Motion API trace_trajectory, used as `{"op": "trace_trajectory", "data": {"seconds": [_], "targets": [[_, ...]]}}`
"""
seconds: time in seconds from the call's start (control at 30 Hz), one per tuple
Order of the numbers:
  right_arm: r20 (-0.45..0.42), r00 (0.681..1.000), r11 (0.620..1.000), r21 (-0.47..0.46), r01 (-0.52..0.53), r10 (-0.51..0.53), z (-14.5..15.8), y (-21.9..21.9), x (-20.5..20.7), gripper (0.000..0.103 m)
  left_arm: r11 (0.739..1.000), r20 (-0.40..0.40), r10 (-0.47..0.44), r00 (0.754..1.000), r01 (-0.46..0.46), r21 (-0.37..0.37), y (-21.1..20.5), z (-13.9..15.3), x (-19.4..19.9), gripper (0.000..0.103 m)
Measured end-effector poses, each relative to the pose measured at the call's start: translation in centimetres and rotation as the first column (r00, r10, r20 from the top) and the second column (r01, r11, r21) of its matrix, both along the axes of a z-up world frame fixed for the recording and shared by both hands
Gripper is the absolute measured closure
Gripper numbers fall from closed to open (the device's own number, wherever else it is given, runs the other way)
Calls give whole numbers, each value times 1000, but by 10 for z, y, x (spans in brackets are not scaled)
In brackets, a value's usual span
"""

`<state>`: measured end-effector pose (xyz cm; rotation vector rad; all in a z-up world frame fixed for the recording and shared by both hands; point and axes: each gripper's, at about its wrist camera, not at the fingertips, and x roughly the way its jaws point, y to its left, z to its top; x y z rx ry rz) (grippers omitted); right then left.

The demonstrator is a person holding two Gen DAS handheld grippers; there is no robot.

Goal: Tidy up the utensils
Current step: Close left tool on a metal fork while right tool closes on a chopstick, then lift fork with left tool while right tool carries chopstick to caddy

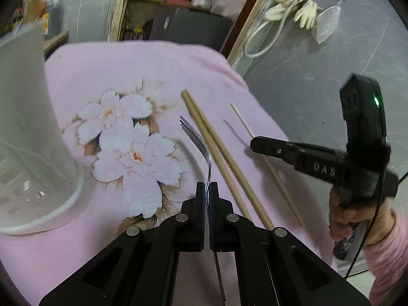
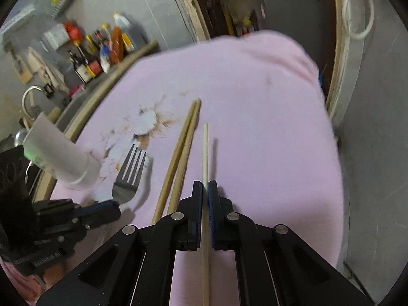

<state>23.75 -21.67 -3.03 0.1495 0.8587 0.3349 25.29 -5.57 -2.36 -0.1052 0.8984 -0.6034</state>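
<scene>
two grippers had each clamped a utensil: the left gripper (image 1: pixel 207 187) pinched the fork (image 1: pixel 197 137), the right gripper (image 2: pixel 205 187) the pale stick (image 2: pixel 205 153). nothing sat in the cup (image 1: pixel 30 127) visibly; the chopsticks (image 1: pixel 216 153) lay on the cloth (image 1: pixel 127 71), unsorted.

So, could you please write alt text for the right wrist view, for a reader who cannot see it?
The right tool is shut on a thin pale stick over a pink cloth. To its left lie two wooden chopsticks; further left, the left tool holds a metal fork near a white holder.
</scene>
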Motion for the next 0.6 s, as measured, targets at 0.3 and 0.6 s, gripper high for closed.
{"op": "trace_trajectory", "data": {"seconds": [0.3, 0.6], "targets": [[409, 912, 998, 58, 18, -41, 30, 17, -71, 100, 995, 220, 53, 974, -31, -100, 9, 31, -27, 103], [688, 723, 995, 95, 1, -66, 67, 36, -98, 100, 986, 505, 140, 852, -71, -153, 29, 81, -67, 102]]}}
